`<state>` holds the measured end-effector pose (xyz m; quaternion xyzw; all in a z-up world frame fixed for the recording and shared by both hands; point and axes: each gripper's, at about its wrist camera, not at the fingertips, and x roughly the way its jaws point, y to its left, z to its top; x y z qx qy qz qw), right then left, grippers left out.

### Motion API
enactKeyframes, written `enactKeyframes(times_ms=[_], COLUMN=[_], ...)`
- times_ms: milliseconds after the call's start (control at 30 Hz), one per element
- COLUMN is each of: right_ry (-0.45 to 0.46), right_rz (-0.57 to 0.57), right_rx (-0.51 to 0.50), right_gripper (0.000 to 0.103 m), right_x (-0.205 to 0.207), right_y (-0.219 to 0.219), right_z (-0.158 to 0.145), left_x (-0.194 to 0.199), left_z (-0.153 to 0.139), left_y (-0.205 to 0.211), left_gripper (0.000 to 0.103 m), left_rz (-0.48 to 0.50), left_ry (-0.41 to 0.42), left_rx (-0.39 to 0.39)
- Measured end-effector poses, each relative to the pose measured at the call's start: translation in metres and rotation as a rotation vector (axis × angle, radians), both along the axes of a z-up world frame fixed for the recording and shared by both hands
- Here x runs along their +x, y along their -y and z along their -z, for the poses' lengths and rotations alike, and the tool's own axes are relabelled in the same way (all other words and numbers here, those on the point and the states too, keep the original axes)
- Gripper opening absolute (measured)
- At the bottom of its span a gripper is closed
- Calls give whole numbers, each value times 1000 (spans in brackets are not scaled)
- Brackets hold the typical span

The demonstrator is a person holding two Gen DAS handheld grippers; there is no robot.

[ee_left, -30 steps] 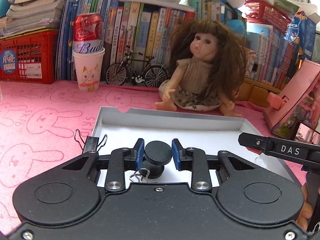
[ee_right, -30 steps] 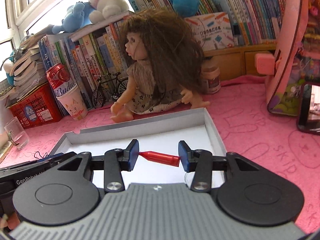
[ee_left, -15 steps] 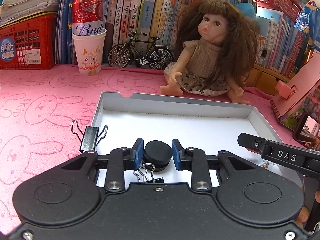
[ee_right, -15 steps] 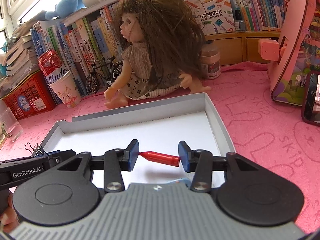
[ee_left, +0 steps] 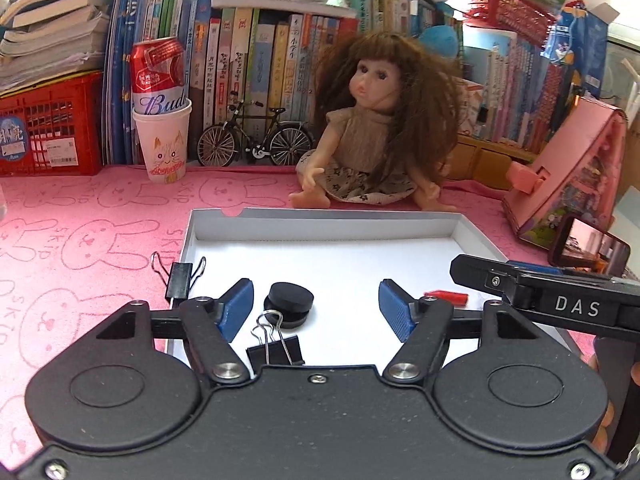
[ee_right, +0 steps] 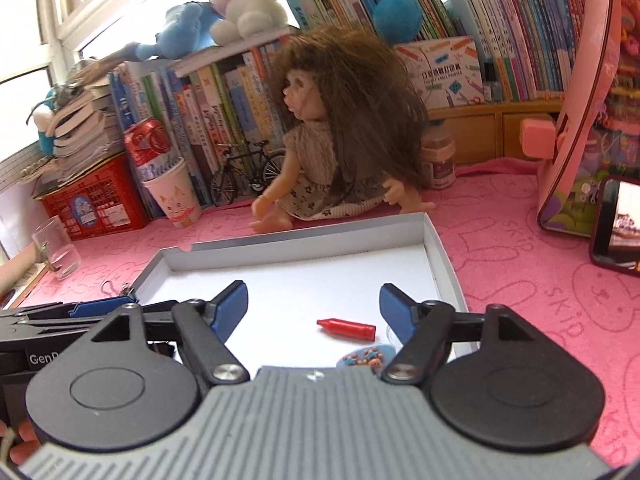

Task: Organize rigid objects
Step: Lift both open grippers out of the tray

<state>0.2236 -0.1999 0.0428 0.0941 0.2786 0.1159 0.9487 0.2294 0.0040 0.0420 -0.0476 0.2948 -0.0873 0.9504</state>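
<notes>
A shallow white box (ee_left: 328,222) (ee_right: 446,264) lies on the pink cloth. My left gripper (ee_left: 316,304) is open over its near left part. A black round cap (ee_left: 290,304) rests on the box floor between its fingers, near the left one. A black binder clip (ee_left: 276,346) lies just in front of it. My right gripper (ee_right: 314,306) is open over the box's near right part. A red crayon (ee_right: 346,328) (ee_left: 446,295) lies on the floor between its fingers. A small blue patterned piece (ee_right: 366,356) lies beside it.
Another binder clip (ee_left: 178,276) sits at the box's left wall. A doll (ee_left: 372,128) sits behind the box. A cat cup with a can (ee_left: 162,136), a model bicycle (ee_left: 254,140), a red crate (ee_left: 48,124), a pink toy house (ee_left: 568,176), a phone (ee_left: 588,244) and a glass (ee_right: 56,246) stand around.
Both grippers have opened. The left one let go of the black cap and the right one let go of the red crayon; both now lie on the box floor.
</notes>
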Motion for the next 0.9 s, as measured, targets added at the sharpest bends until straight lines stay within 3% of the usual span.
enactKeyframes(times_ms=[400,900], right_ry=[82,108], right_rz=[-45,-92], right_rx=[-34,-100], right_gripper=[91,93], right_x=[-66,-128], right_y=[10,21], right_z=[-13,-2], left_x=[-79,-143], left_z=[-12,5], left_y=[0,10], left_gripper=[74,75], left_rz=[57,147], left_ry=[47,19], left_rx=[-19,17])
